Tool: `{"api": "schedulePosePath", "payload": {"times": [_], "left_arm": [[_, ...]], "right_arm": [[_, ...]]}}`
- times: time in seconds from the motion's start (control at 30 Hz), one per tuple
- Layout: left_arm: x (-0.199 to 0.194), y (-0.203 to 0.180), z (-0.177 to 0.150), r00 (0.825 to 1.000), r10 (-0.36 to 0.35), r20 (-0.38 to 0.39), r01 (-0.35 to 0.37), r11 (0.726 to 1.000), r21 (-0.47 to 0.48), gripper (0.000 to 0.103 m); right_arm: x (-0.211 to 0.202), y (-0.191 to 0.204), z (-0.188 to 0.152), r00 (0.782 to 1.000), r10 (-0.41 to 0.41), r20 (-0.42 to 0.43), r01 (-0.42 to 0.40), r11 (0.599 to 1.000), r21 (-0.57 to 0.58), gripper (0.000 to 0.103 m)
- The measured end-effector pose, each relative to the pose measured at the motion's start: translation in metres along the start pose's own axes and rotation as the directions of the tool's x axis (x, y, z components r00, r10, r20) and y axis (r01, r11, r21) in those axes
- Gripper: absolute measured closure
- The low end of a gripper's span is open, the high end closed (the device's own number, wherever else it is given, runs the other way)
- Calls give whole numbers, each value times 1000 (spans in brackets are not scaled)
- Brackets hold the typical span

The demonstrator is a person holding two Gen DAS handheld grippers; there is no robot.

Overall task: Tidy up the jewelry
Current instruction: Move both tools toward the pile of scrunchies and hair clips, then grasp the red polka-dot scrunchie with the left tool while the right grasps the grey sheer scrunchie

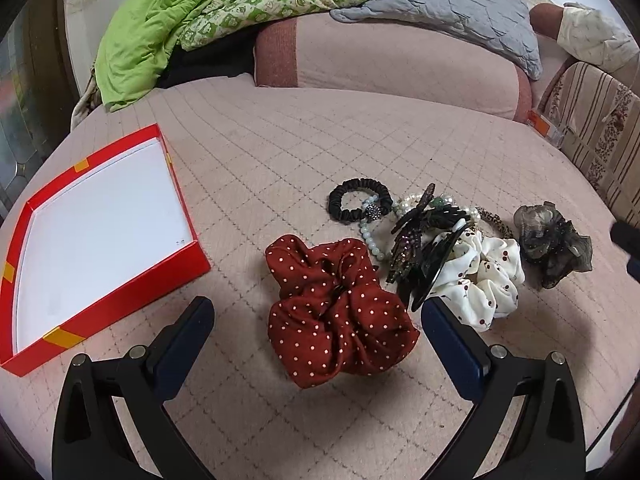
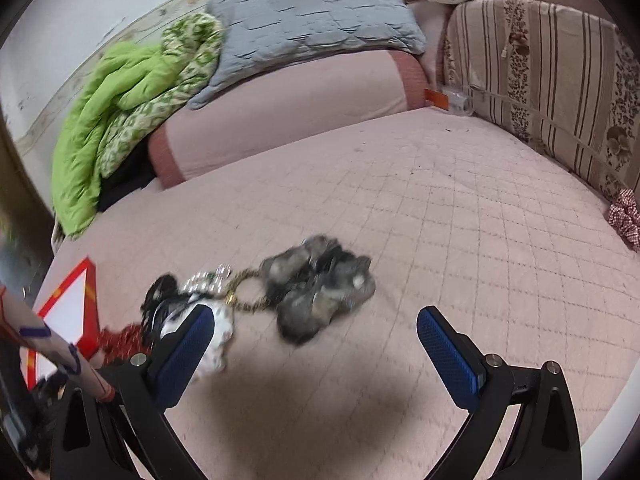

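Observation:
A red box (image 1: 120, 300) with a white inside lies open on the pink quilted bed at the left. A dark red polka-dot scrunchie (image 1: 336, 312) lies between the fingers of my open left gripper (image 1: 316, 316). Behind it lie a black scrunchie (image 1: 359, 201), a bead bracelet (image 1: 370, 236), dark hair clips (image 1: 424, 240), a white cherry scrunchie (image 1: 486, 276) and a grey sheer scrunchie (image 1: 554, 244). My right gripper (image 2: 314, 332) is open and empty just before the grey scrunchie (image 2: 320, 284); that view is blurred. The box corner (image 2: 76, 300) shows at its left.
A pink bolster (image 1: 400, 68), a green quilt (image 1: 192, 12) and a grey pillow (image 1: 448, 4) lie at the back. A striped floral cushion (image 2: 560, 88) lines the right side. A red checked scrunchie (image 2: 626, 220) lies by it.

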State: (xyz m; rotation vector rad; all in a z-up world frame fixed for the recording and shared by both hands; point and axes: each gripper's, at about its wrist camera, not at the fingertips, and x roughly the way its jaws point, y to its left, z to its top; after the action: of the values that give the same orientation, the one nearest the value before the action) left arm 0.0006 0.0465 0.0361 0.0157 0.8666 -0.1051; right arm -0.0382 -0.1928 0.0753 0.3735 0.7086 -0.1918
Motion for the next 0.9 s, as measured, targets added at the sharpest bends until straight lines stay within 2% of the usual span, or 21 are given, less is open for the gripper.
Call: {"api": "schedulePosePath", "payload": {"times": [0.2,0.53,0.57,0.6,0.63,0.67,0.7,0.77,0.87,0.9], "left_arm": [[6,0,2,1000,4,-9,-4,1000,7,0],[21,-3,6,999,-13,-46,13,1000,8,0],[23,-4,6,999,-14,-51,15,1000,10,0],[26,-4,6,998,-12,-57,13,1000,11,0],[27,-4,6,998,-11,-59,11,1000,8,1],[27,-3,6,998,-13,-60,13,1000,4,9],[28,-3,6,998,-17,-62,17,1000,0,14],[30,-2,5,997,-31,-74,31,1000,-2,39],[31,0,3,994,-64,-85,63,998,-14,53],[29,0,4,995,-72,-76,72,997,-10,58]], "right_arm": [[26,-2,13,1000,-29,3,29,999,19,0],[74,-13,17,992,-64,-112,71,995,65,0],[78,-15,16,990,-60,-130,70,994,78,3],[81,-18,15,987,-50,-151,64,994,92,7],[84,-19,13,985,-44,-167,61,993,100,18],[87,-21,11,981,-36,-189,58,992,111,29],[89,-23,10,979,-25,-200,50,991,122,35],[88,-26,9,979,10,-205,20,990,141,59],[80,-23,11,985,10,-175,10,994,112,78],[74,-22,12,988,20,-153,-4,994,110,79]]}}
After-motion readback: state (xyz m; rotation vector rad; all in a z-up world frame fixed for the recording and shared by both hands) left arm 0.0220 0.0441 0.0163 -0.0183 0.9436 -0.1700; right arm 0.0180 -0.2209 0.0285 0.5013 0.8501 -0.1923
